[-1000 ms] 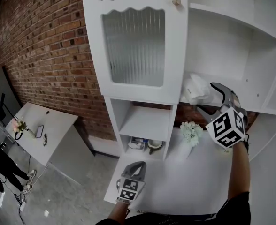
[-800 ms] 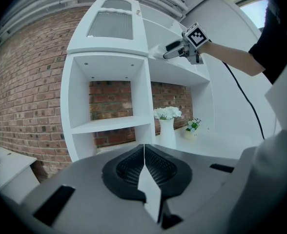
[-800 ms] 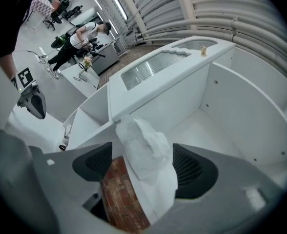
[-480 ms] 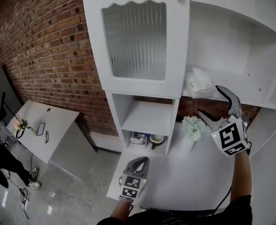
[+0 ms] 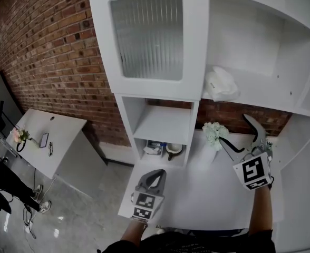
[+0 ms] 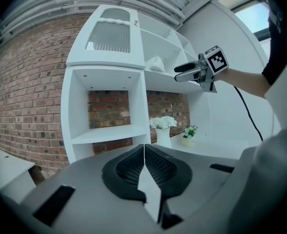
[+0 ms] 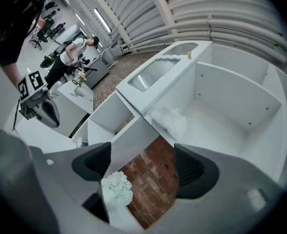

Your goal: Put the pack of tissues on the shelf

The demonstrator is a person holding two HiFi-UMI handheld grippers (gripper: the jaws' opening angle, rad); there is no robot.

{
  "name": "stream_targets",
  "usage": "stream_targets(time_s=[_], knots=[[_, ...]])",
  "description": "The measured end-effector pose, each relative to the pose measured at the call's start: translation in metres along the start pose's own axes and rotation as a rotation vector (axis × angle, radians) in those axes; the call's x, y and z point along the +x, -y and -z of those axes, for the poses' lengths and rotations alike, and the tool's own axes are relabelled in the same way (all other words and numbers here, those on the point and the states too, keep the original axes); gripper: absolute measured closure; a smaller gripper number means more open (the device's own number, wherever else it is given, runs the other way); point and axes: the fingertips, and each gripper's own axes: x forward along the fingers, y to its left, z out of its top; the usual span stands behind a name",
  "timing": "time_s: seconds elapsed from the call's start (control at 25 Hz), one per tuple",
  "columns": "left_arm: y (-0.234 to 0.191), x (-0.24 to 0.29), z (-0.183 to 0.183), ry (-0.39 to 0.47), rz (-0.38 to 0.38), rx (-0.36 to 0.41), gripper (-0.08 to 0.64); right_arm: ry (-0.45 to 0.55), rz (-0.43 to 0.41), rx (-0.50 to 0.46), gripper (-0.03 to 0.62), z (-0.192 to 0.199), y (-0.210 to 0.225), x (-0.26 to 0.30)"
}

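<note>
- Head view: the pack of tissues (image 5: 221, 84) lies on the shelf (image 5: 263, 95), at its left end near the cabinet door (image 5: 147, 36), so the task looks done. The right tongs (image 5: 233, 129) hang lower, over the counter (image 5: 207, 194), well apart from the pack. They are wide open & empty, prob. because the pack needs no hold now. The left tongs (image 5: 154, 173) sit low at the counter's front edge, prob. only parked, w/ no job here. Count: 1 pack, 2 tongs, 1 bunch of white flowers (image 5: 214, 133).
- Left gripper view: its jaws are pressed together, nothing between them. Ahead on the counter stand 1 vase (image 6: 163, 136) w/ the flowers & 1 small pot (image 6: 187, 140) w/ a plant beside it. The pack is up on the shelf, and the right tongs are in front of that shelf.
- Right gripper view: the jaws stand fully apart w/ nothing held; between them show only the brick wall (image 7: 153, 172) & the flowers, far behind. 1 pack rests on the shelf above, not touched.
</note>
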Motion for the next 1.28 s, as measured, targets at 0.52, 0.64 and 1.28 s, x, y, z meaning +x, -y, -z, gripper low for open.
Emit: stream_targets(time_s=[0.52,0.64,1.28], knots=[[0.017,-0.005,-0.009,0.041,0.022,0.021,0.548,-0.008,-0.015,0.136,0.199,0.039,-0.069,-0.026],[0.018,-0.006,-0.009,0.045,0.024,0.026,0.548,-0.016,-0.012,0.161,0.199,0.045,-0.080,-0.030],[0.031,-0.005,-0.005,0.058,0.043,0.035,0.548,-0.117,-0.040,0.279,0.269,0.089,-0.151,-0.046]])
